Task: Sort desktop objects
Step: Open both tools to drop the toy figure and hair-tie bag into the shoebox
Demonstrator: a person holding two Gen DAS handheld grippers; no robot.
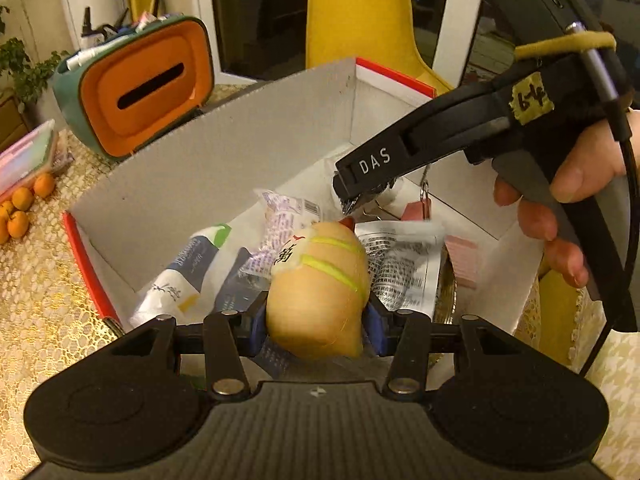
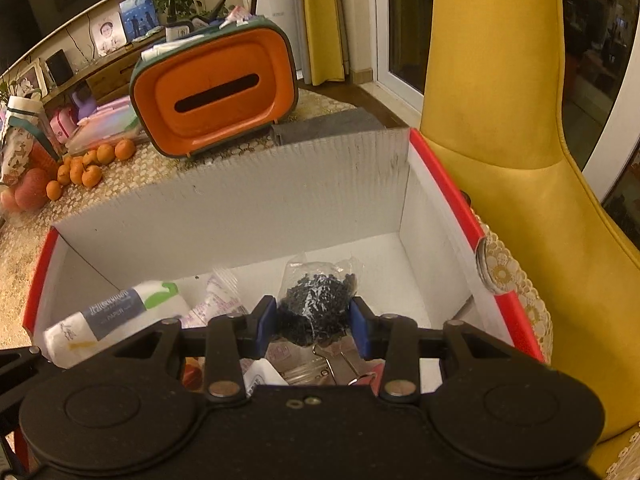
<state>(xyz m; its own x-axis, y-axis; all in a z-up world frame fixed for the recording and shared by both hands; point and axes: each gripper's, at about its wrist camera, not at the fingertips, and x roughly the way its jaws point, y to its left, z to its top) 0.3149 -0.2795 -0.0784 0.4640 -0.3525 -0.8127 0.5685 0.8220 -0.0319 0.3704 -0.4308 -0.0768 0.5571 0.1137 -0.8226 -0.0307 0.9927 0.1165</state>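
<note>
Cardboard walls, white inside and red outside, rise on every side of the box (image 2: 248,200), leaving a bare patch of floor toward its far right corner. Over this box the left gripper (image 1: 318,314) pinches a smooth tan plush toy (image 1: 320,288), egg-shaped with two yellow-green stitched stripes, between its blue pads. The right gripper (image 2: 314,322) hangs beside it, jaws pressed on a crinkly clear bag of small black pieces (image 2: 316,300); in the left wrist view a hand (image 1: 560,208) is wrapped round its black handle. Beneath them the box floor is crowded: a soft white tissue pack (image 2: 112,316) with a grey-blue band lies at the left, a printed plastic sachet (image 1: 288,216) just beside it, a white printed packet (image 1: 404,264) at the right, and metal binder clips (image 2: 336,364) under the right gripper. The box stands on a table with a pale lace cloth (image 1: 40,280). Behind it stands an orange-faced, green-edged tissue holder (image 2: 216,92) with a dark slot, and small oranges (image 2: 88,164) cluster at the left. A glossy yellow chair (image 2: 512,160) stands close against the box's right wall, with dark windows beyond.
</note>
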